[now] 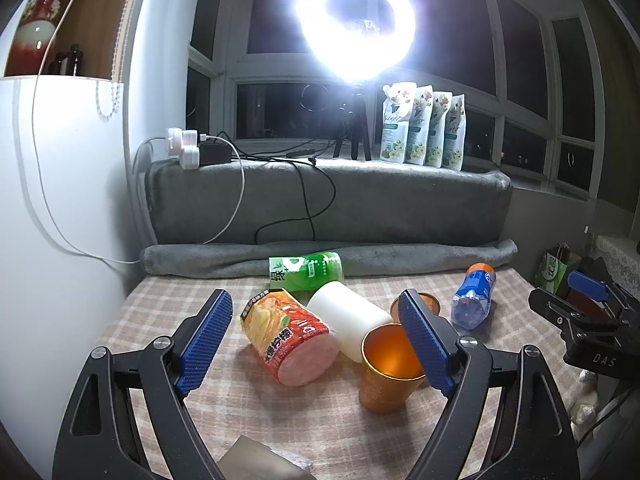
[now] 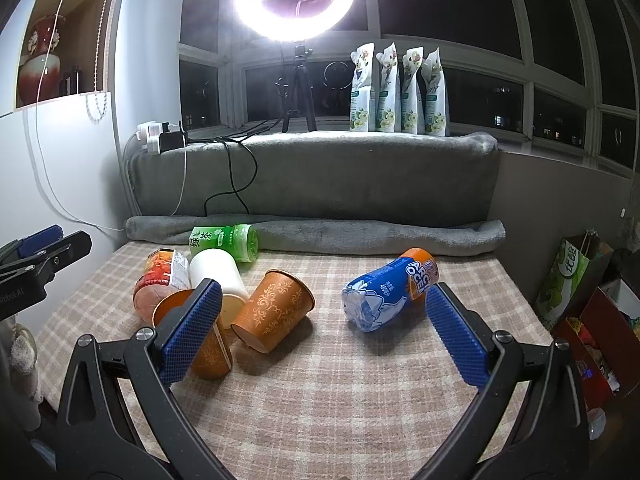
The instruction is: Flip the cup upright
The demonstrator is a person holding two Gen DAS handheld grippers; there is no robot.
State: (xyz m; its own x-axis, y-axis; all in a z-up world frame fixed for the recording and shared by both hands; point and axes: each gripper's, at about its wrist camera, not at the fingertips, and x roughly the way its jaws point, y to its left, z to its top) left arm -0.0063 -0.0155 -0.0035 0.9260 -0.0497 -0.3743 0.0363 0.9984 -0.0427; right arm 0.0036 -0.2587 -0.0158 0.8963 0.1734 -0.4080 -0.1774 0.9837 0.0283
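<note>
Two orange patterned cups are on the checked tablecloth. One point(image 1: 386, 368) stands upright with its mouth up, just inside my left gripper's right finger; in the right wrist view it point(image 2: 208, 354) is partly hidden behind my right gripper's left finger. The other cup point(image 2: 274, 310) lies tilted on its side, mouth facing away; in the left wrist view only its rim point(image 1: 430, 302) shows. My left gripper point(image 1: 318, 342) is open and empty. My right gripper point(image 2: 322, 334) is open and empty, with the tilted cup between its fingers.
A white cup point(image 1: 352, 318), a red-orange bottle point(image 1: 290, 338), a green bottle point(image 1: 306, 270) and a blue-orange bottle point(image 2: 390, 294) lie on the table point(image 2: 320, 400). A rolled grey blanket point(image 2: 360, 234) borders the back. Bags point(image 2: 568, 280) stand at the right edge.
</note>
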